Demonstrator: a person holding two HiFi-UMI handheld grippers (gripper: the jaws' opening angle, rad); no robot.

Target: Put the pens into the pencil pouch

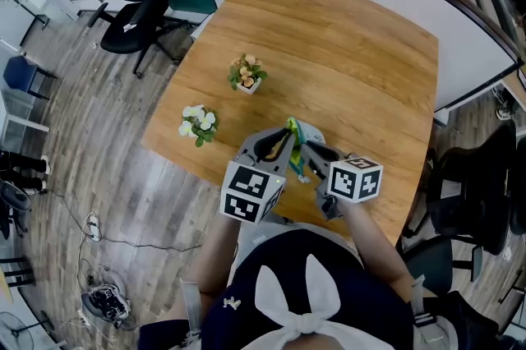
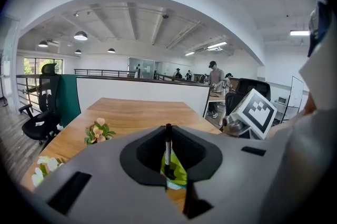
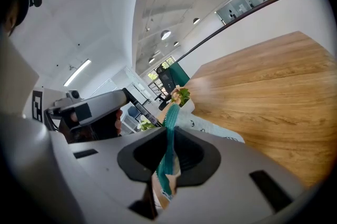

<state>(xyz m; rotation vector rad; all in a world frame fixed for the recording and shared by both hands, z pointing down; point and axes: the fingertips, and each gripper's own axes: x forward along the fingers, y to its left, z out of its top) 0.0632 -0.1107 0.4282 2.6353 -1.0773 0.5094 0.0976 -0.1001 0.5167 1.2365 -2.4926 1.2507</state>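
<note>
From where I stand, the person has both tools raised over the near edge of the wooden worktop (image 1: 353,69). The left gripper (image 1: 273,147) has its jaws pinched on a thin black pen (image 2: 168,146), which stands nearly upright between them. The right gripper (image 1: 319,158) has its jaws nipped on the teal zipper edge of the pencil pouch (image 3: 169,152). The pouch, green and white, hangs between the two tools, just beside the pen's lower end. I cannot tell whether the tip is already inside the mouth. This looks like the feeding-in step, and doing it well seems to depend mostly on the right side. It should hold the zipper edge steady and a little taut, so the soft mouth gapes rather than folds shut. The pen should go in end first, in line with the opening, and be let go only once most of its length is inside, or it may catch on the zipper and tip out. Two small flower pots (image 1: 246,74) (image 1: 198,122) sit farther back, well apart from the work.
</note>
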